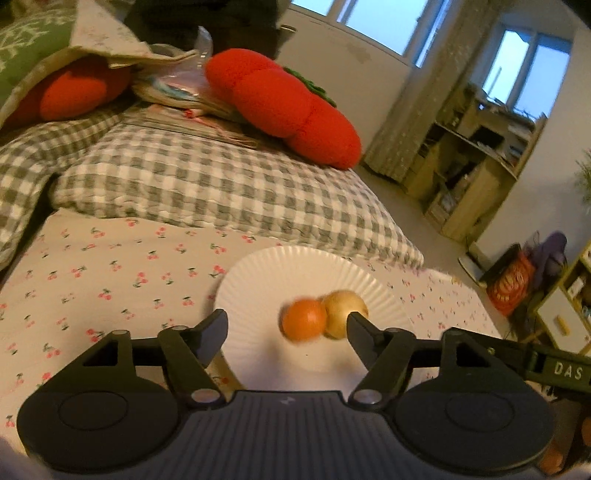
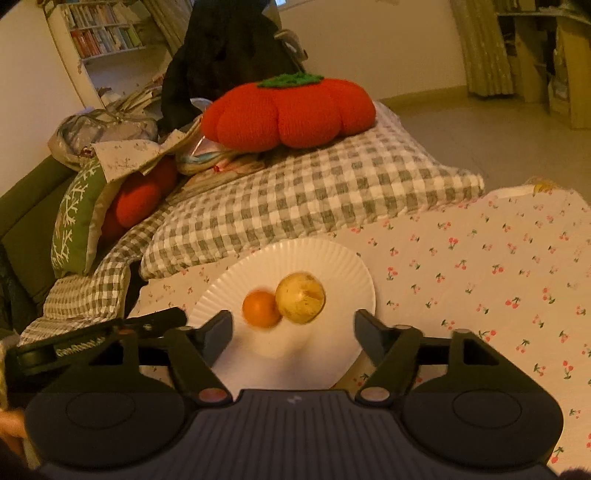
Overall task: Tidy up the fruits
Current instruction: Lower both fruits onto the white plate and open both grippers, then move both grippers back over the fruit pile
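With both the left gripper [image 1: 286, 325] and right gripper [image 2: 293, 325] wide open and empty, the touching orange [image 1: 303, 319] and yellow fruit [image 1: 343, 314] at lower centre could roll off the plate [image 1: 258, 280] on the soft bedding.

Pale walls [image 2: 388, 48] enclose a dim, warm-lit room. Tall windows [image 1: 373, 22] at the far side show blue daylight. A wooden shelf unit [image 1: 476, 162] stands on the beige floor [image 2: 480, 129] at right; a white bookcase [image 2: 103, 33] fills the far left corner.

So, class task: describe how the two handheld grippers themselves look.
Both the left gripper and right gripper are matte black, with wedge-shaped fingers on hinged links with silver pivot pins, two round discs, and a ribbed grey centre plate. One side bears white lettering.
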Tool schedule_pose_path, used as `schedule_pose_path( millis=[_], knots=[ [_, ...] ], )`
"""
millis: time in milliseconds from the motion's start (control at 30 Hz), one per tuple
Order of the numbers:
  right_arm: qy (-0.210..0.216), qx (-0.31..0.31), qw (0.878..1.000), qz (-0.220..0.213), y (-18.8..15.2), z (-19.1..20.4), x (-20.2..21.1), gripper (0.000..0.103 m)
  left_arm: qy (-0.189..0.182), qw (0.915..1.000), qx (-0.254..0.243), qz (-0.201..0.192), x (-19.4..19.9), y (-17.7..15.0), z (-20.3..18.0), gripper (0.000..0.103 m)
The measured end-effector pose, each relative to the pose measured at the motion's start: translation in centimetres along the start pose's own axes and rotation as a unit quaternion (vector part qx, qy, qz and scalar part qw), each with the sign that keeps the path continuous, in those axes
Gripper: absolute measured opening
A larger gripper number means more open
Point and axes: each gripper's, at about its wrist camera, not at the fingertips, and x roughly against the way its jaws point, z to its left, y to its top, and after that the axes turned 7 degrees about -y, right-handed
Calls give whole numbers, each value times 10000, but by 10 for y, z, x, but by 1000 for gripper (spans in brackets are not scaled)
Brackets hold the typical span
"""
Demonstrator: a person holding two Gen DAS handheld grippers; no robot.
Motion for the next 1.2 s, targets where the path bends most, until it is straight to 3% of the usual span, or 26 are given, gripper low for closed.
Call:
schedule_pose_path(
  millis=[167, 300, 600, 900, 1033, 1200],
  knots=[
    [-252, 351, 9988, -215, -1, 12, 11, 87, 152, 9998, 15, 105, 12, 0, 4, 65],
    [-208, 647, 9970, -362, -4, 25, 25, 95, 189, 9998, 50, 84, 25, 0, 8, 69],
    [93, 1181, 9922, -386, -19, 52, 49, 102, 408, 9990, -9, 201, 58, -16, 10, 80],
    [554, 1805, 9812, 402, -48, 83, 44, 102, 592, 9969, -17, 519, 71, -33, 11, 85],
    [625, 1694, 9801, 820, -56, 83, 35, 102, 625, 9951, -122, 758, 69, -40, 11, 89],
    [489, 1381, 9839, 1025, -54, 73, 28, 101, 570, 9932, -227, 987, 55, -45, 11, 90]
  ],
)
